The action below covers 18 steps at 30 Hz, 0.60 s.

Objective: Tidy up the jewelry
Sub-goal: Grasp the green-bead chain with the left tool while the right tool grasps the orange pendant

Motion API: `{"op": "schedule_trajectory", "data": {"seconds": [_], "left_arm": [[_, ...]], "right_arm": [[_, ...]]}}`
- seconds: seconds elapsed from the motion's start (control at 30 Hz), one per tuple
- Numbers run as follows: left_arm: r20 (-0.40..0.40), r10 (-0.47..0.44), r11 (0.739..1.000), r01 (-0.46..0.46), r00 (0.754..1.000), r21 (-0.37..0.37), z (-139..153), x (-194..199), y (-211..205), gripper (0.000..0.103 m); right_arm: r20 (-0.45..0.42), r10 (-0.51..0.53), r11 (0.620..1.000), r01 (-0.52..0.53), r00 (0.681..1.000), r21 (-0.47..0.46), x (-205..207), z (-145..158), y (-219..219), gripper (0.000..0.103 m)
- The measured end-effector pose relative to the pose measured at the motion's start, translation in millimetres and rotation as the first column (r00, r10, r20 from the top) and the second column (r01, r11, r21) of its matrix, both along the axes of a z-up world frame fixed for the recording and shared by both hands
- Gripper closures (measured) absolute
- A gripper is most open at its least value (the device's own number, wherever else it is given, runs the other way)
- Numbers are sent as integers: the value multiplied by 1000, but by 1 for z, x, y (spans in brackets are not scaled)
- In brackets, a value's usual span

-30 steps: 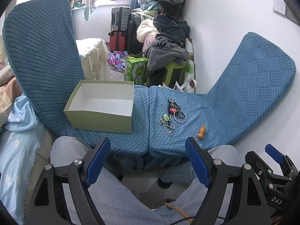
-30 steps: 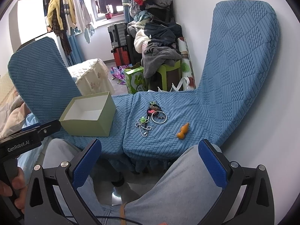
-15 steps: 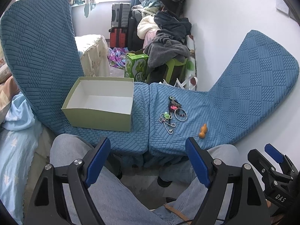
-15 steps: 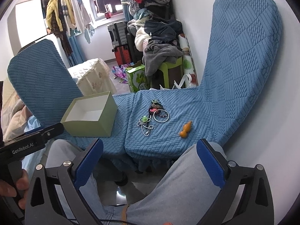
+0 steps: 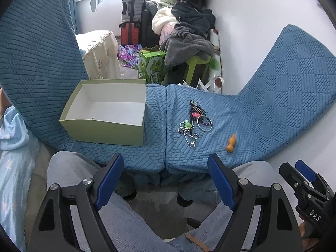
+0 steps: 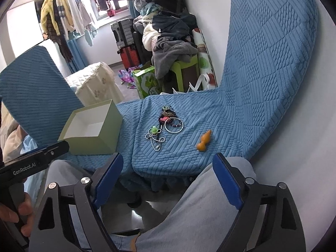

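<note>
A heap of jewelry (image 5: 194, 121) lies on the right blue chair seat (image 5: 231, 113): a ball chain with a green charm, a silver bangle (image 5: 204, 122), dark beads and a black pendant. An orange gourd-shaped piece (image 5: 231, 143) lies apart to its right. An open, empty green box (image 5: 107, 111) sits on the left seat. The same things show in the right wrist view: jewelry (image 6: 166, 124), orange piece (image 6: 204, 140), box (image 6: 92, 129). My left gripper (image 5: 163, 180) and right gripper (image 6: 166, 179) are open and empty, held over the person's knees, short of the seats.
Two blue-covered chairs with raised backs (image 6: 271, 48) flank the seats. Beyond are a green carton (image 5: 150, 66), a green stool piled with clothes (image 5: 189, 42), suitcases (image 5: 132, 21) and a white wall on the right. The person's legs (image 5: 88, 180) lie below both grippers.
Both grippers have tipped and moved slightly toward the seats, so the jewelry and box sit a little closer in view. Nothing on the seats moved.
</note>
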<state>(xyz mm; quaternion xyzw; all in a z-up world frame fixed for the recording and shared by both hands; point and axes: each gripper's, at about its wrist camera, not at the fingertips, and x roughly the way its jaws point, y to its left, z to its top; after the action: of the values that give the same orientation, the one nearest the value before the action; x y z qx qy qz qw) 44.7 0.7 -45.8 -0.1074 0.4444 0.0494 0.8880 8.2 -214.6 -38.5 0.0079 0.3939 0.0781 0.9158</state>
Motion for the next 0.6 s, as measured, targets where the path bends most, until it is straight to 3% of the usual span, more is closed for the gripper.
{"op": "schedule_trajectory", "data": {"seconds": [0.07, 0.33, 0.6], "left_arm": [[-9, -8, 1000, 8, 1000, -6, -5, 8, -1, 21], [-56, -60, 998, 58, 997, -38, -29, 44, -10, 22], [-76, -123, 991, 119, 989, -63, -56, 89, -25, 23]], "right_arm": [[-8, 0, 1000, 0, 1000, -2, 7, -5, 0, 24], [-41, -19, 1000, 19, 999, 7, 38, -21, -3, 55], [-77, -90, 996, 91, 993, 5, 74, -46, -14, 53]]}}
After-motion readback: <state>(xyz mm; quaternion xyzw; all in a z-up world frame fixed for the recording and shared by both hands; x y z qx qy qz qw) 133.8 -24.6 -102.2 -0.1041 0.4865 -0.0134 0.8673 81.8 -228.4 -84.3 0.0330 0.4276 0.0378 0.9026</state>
